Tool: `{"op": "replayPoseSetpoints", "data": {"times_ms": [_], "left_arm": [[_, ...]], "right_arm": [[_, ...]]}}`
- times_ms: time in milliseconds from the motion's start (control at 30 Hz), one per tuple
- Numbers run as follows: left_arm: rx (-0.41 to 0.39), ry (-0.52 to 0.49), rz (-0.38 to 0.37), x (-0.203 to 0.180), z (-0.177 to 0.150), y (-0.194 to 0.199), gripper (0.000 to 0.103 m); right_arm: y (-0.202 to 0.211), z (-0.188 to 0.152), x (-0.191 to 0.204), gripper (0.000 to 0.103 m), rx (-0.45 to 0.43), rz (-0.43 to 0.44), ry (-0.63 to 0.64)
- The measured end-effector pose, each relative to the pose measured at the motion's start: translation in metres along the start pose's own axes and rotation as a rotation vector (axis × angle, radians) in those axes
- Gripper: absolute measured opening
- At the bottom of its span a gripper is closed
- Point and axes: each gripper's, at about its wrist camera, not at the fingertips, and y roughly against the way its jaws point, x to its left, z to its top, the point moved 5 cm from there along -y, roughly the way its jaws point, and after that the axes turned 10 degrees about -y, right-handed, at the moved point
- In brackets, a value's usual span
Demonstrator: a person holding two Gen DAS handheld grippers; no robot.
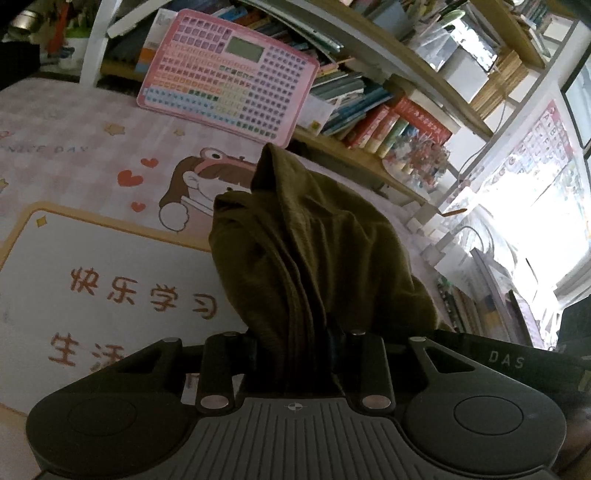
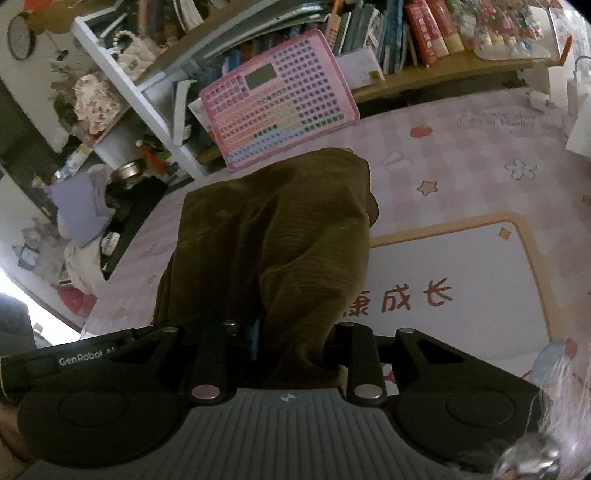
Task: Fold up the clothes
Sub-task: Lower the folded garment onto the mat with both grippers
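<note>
In the left wrist view the left gripper pinched the olive garment bunched in front of the pink keyboard toy, while in the right wrist view the right gripper clamped the same cloth just before that toy on the pink desk mat.

The right hand-held gripper pinches an olive-brown garment.

Ahead of my grippers: pink keyboard toy leaning against bookshelf; printed desk mat below; red books up right.
</note>
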Motion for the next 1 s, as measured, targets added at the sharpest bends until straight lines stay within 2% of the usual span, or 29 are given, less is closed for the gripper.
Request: {"op": "replayPoseSetpoints", "data": {"times_ms": [233, 567, 1000], "left_arm": [[-0.019, -0.029, 0.032, -0.029, -0.003, 0.002, 0.030], [-0.031, -0.083, 0.040, -0.063, -0.002, -0.005, 0.030], [-0.022, -0.108, 0.010, -0.072, 0.004, -0.016, 0.031]], "right_arm": [[0.017, 0.002, -0.018, 0.025, -0.007, 0.037, 0.009], [0.042, 0.009, -0.041, 0.025, -0.047, 0.064, -0.003], [0.050, 0.016, -0.056, 0.025, -0.076, 0.041, -0.022]]}}
